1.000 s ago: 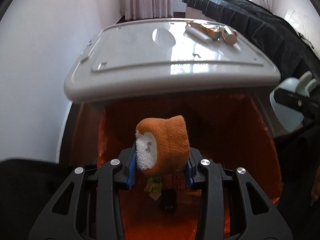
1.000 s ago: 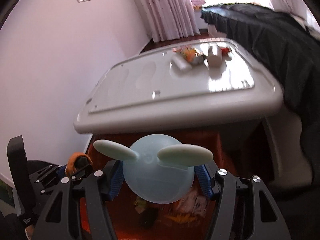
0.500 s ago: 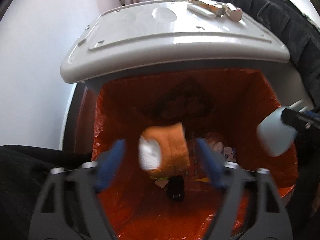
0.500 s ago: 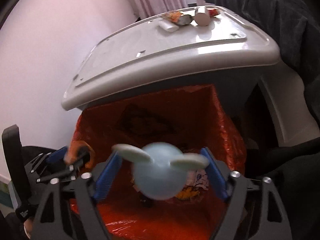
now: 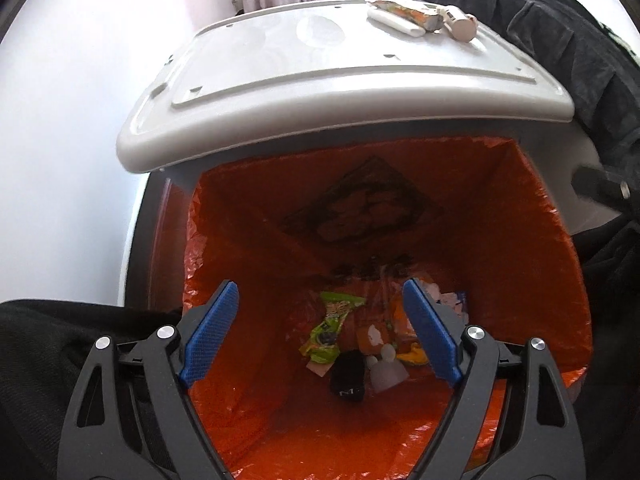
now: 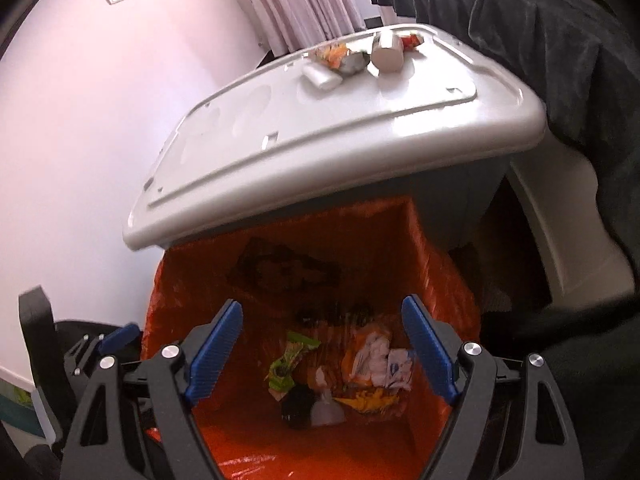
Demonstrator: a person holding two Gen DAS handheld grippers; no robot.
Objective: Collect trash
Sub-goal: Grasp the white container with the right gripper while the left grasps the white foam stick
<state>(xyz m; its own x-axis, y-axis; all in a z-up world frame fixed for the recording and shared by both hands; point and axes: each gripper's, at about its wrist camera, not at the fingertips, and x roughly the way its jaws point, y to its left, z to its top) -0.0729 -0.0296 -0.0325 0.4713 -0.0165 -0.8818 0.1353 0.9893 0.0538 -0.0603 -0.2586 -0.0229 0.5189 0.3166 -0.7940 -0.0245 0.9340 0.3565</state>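
Both claws hang over the bin mouth, spread wide, nothing between the pads. Left claw [image 5: 320,334] and right claw [image 6: 322,352] look down into the orange liner [image 5: 248,216]; I can see the left one's blue tip at the right view's left edge.

Trash already in the bin bottom: green wrapper [image 5: 332,326], black lump [image 5: 348,376], pale bluish piece [image 5: 386,372], orange scrap [image 5: 370,336], crumpled papers at the right.

Remaining trash, as I judge it, sits on the grey lid [image 5: 280,72], which is tipped up behind the opening. The cluster lies at the lid's far right corner: white stick [image 5: 396,26], printed tube [image 5: 412,16], small cylinder [image 5: 460,26]. From either claw it is ahead and up, well apart. Long axes of stick and tube run slantwise across the lid, toward the right edge.

Right claw looks nearer to that corner. Dark cloth [image 6: 540,40] hangs just beside the lid's right edge and could snag a reach from that side. The lid's slope may let the cylinder roll.
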